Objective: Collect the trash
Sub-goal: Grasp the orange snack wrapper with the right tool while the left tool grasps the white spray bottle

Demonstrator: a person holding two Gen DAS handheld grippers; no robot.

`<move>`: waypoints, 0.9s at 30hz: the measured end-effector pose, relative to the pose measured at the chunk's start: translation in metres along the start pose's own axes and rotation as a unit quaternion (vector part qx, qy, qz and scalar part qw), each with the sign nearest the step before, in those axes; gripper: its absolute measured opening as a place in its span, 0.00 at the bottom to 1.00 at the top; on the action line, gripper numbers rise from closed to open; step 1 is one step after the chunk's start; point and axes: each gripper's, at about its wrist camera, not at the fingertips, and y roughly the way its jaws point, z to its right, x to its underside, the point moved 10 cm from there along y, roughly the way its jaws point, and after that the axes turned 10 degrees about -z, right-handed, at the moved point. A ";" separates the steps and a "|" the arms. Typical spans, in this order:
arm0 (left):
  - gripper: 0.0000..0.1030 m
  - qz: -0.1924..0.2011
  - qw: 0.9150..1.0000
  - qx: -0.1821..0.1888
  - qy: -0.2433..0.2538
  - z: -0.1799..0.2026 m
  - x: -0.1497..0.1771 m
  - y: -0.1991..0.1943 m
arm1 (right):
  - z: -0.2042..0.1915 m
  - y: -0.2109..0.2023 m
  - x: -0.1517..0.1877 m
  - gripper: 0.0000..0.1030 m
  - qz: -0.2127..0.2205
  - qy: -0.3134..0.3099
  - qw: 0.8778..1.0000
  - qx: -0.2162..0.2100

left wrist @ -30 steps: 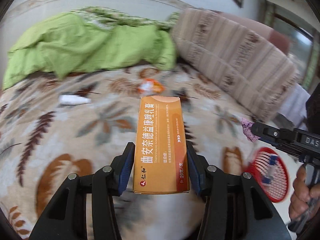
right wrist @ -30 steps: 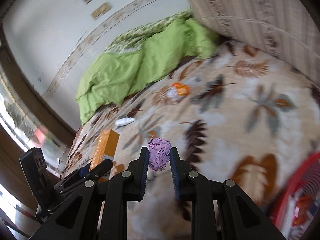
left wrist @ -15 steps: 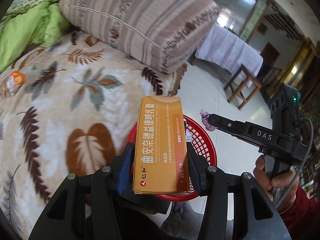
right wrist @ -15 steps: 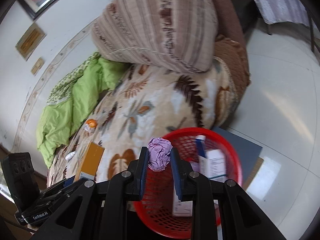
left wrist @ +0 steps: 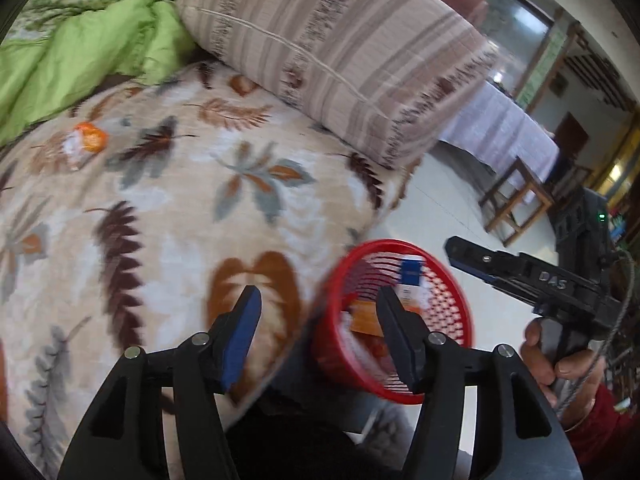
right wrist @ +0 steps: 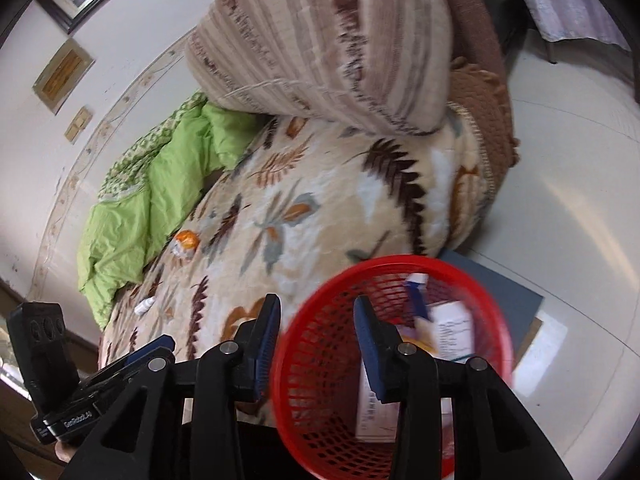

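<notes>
L gripper (left wrist: pixel 316 320): jaws gaping wide, holding nothing, hovering by basket rim.
R gripper (right wrist: pixel 316 328): jaws apart, empty, hanging over basket.
Red basket (right wrist: pixel 320 344): sitting on floor beside bed, boxes lying inside.
Orange wrapper (right wrist: pixel 187 240): lying further back on leaf blanket (right wrist: pixel 320 208).
White tube (right wrist: pixel 145 306): lying on blanket, near green quilt (right wrist: pixel 160 188).

Home bedroom. Bed covered by a leaf-print fleece blanket (right wrist: pixel 320 208); crumpled green quilt (right wrist: pixel 160 184) at far left against the wall; big striped rolled bedding (left wrist: pixel 340 48) at far right of the bed. Framed pictures (right wrist: pixel 64 68) on a white wall with a patterned border strip. Pale tiled floor (right wrist: pixel 568 184). Red plastic mesh basket (right wrist: pixel 320 360) sits on the floor near the bed edge. Wooden stool (left wrist: pixel 516 200) and cloth-draped table (left wrist: pixel 496 128) far right.
</notes>
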 end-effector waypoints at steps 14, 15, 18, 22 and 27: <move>0.58 0.080 0.966 -0.166 -0.183 -0.252 0.027 -0.081 | -0.188 0.137 -0.009 0.58 -0.082 -0.156 0.983 -0.059; 0.58 0.083 0.962 -0.172 -0.194 -0.267 0.030 -0.085 | -0.202 0.148 -0.014 0.61 -0.085 -0.167 0.980 -0.061; 0.58 0.090 0.952 -0.180 -0.231 -0.311 0.038 -0.094 | -0.241 0.199 -0.042 0.63 -0.086 -0.180 0.979 -0.050; 0.58 0.099 0.943 -0.193 -0.253 -0.341 0.044 -0.103 | -0.278 0.257 -0.078 0.66 -0.080 -0.208 0.975 -0.023; 0.58 0.099 0.935 -0.189 -0.285 -0.368 0.050 -0.104 | -0.302 0.329 -0.115 0.69 -0.074 -0.238 0.968 0.017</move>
